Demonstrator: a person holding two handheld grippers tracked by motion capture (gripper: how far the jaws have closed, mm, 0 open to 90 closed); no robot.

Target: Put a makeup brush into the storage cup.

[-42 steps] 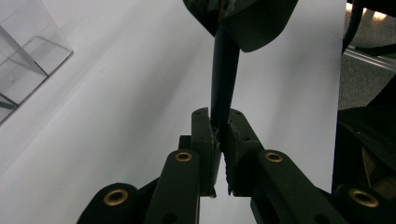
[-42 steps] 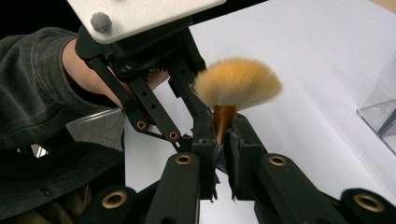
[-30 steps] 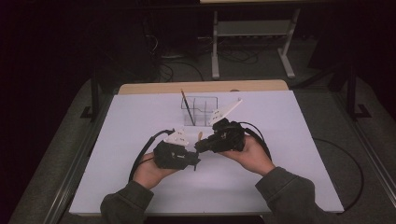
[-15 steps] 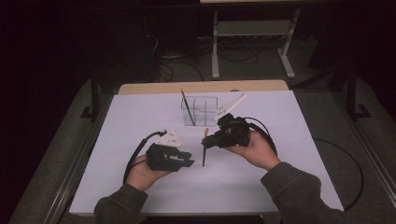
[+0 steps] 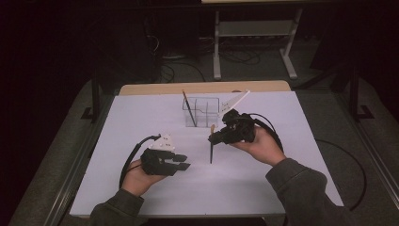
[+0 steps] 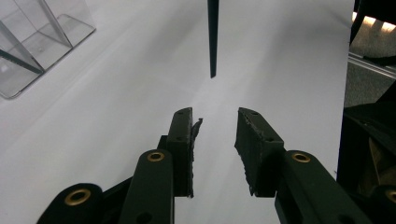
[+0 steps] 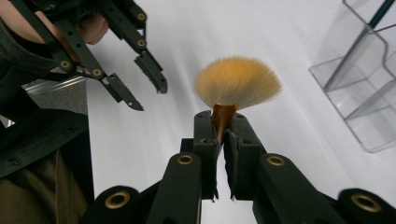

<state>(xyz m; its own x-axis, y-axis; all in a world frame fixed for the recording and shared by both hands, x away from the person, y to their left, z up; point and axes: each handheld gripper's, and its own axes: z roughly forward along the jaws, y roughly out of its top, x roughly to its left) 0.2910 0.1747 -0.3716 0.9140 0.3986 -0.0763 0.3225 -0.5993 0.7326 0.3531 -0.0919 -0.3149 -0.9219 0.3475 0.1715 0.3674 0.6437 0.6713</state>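
- The right gripper is clamped on a fan brush: its two black jaws pinch the coppery metal ferrule just under the bristles.
- In the right gripper view the bristles spread in a soft, pale golden fan, fluffy at the edge and darker orange at the root.
- From above, the brush's thin dark handle hangs almost straight down from that grip, tapering to a fine point that is close to the white table sheet; I cannot tell if it touches.
- The same slim black taper shows in the left gripper view, ahead of the left jaws and clear of them.
- The left gripper sits lower and nearer the person, well to the left of the brush. Its jaws stand apart with nothing between them, and they have just been opening.
- Its pads are matte black rubber, rough and chipped at the edges; brass-coloured rivets mark the linkage arms.
- Behind the brush stands a clear plastic organiser, square-walled with compartments, glossy and see-through.
- A second thin brush leans in its left compartment, handle tilted.
- A white, flat, pointed piece juts up beside the organiser's right side; I cannot tell what it is.
- The sheet is smooth, matte and uncreased, on a table with a pale wooden edge at the far side.
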